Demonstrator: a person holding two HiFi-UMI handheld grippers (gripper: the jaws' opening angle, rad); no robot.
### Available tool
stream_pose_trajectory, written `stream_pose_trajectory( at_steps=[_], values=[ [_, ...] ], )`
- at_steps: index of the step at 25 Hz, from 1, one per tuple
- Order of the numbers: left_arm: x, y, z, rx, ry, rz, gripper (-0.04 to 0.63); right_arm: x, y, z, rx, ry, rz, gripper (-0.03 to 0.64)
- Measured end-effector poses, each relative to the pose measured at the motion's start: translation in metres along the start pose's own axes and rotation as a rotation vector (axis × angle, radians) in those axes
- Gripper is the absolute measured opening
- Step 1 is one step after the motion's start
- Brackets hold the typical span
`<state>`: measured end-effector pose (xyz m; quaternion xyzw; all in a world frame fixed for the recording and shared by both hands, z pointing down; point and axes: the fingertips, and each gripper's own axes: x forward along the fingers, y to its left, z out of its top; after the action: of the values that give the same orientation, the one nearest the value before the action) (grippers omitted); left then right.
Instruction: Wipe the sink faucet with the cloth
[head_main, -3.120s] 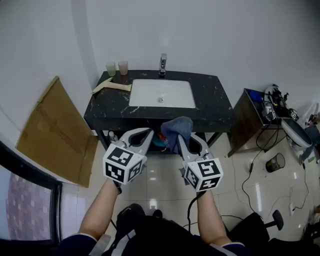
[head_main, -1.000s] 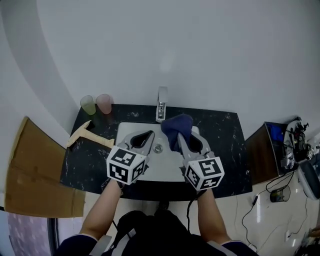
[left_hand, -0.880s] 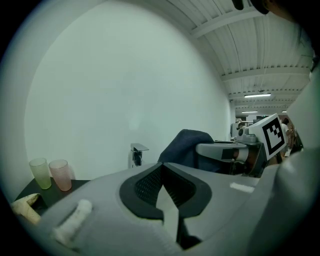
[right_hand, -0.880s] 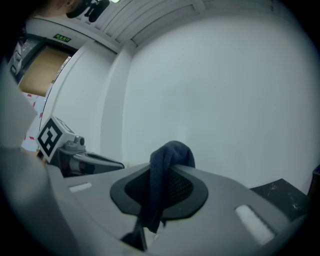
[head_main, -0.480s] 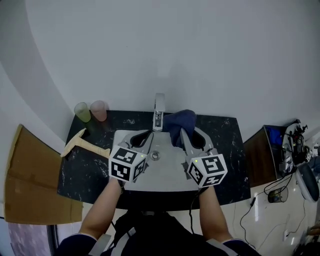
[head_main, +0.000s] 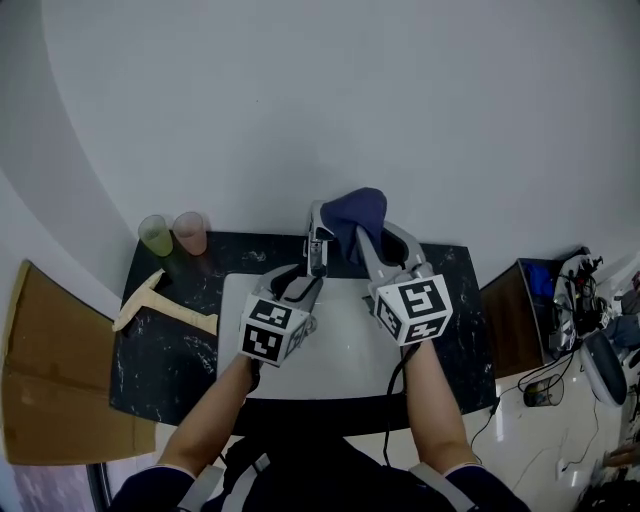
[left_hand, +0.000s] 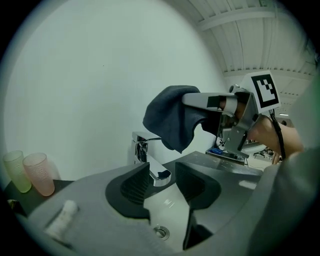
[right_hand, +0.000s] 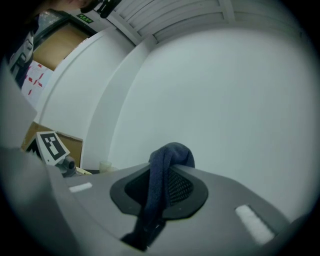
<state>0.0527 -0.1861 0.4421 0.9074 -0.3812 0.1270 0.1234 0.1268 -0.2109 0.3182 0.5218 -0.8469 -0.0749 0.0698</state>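
Observation:
The chrome faucet (head_main: 318, 240) stands at the back of the white sink (head_main: 340, 350). My left gripper (head_main: 303, 274) is just in front of it and its jaws are opening. In the left gripper view the spout (left_hand: 159, 176) shows in the gap between the fingers (left_hand: 135, 182), and nothing is pressed. My right gripper (head_main: 378, 238) is shut on the dark blue cloth (head_main: 358, 215), held up to the right of the faucet's top. The cloth (left_hand: 172, 117) hangs above the spout. In the right gripper view the cloth (right_hand: 162, 172) is draped between the jaws.
A green cup (head_main: 155, 236) and a pink cup (head_main: 188, 232) stand at the back left of the black counter (head_main: 170, 350). A wooden T-shaped tool (head_main: 160, 300) lies left of the sink. Cardboard (head_main: 50, 380) leans at the left, and a side table (head_main: 520, 300) stands at the right.
Both grippers have moved forward over the sink to the faucet. The right one has risen with the cloth to the faucet's top. The left one has come close to the spout.

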Motion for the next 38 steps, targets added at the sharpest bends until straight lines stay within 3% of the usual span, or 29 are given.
stream_pose_trajectory(
  at_steps=[7, 10, 14, 17, 23, 32, 38],
  values=[
    [0.01, -0.001, -0.01, -0.015, 0.021, -0.03, 0.167, 0.046, 0.037, -0.034, 0.018, 0.134, 0.283, 0.048],
    [0.015, -0.001, -0.014, -0.019, 0.031, -0.039, 0.167, 0.058, 0.052, -0.05, -0.033, 0.217, 0.397, 0.048],
    [0.019, -0.001, -0.016, 0.005, 0.031, -0.046, 0.166, 0.072, 0.059, -0.061, -0.118, 0.294, 0.48, 0.048],
    [0.021, -0.002, -0.016, 0.0, 0.027, -0.054, 0.166, 0.083, 0.053, -0.062, -0.123, 0.336, 0.512, 0.047],
    [0.021, -0.002, -0.016, -0.006, 0.022, -0.059, 0.164, 0.109, 0.03, -0.066, -0.091, 0.368, 0.477, 0.048],
    [0.021, 0.003, -0.017, -0.019, 0.031, -0.044, 0.14, 0.111, -0.018, -0.083, 0.184, 0.268, 0.228, 0.044],
    [0.022, 0.003, -0.016, -0.007, 0.039, -0.043, 0.141, 0.097, -0.02, -0.114, 0.329, 0.277, 0.198, 0.043]
  ],
)
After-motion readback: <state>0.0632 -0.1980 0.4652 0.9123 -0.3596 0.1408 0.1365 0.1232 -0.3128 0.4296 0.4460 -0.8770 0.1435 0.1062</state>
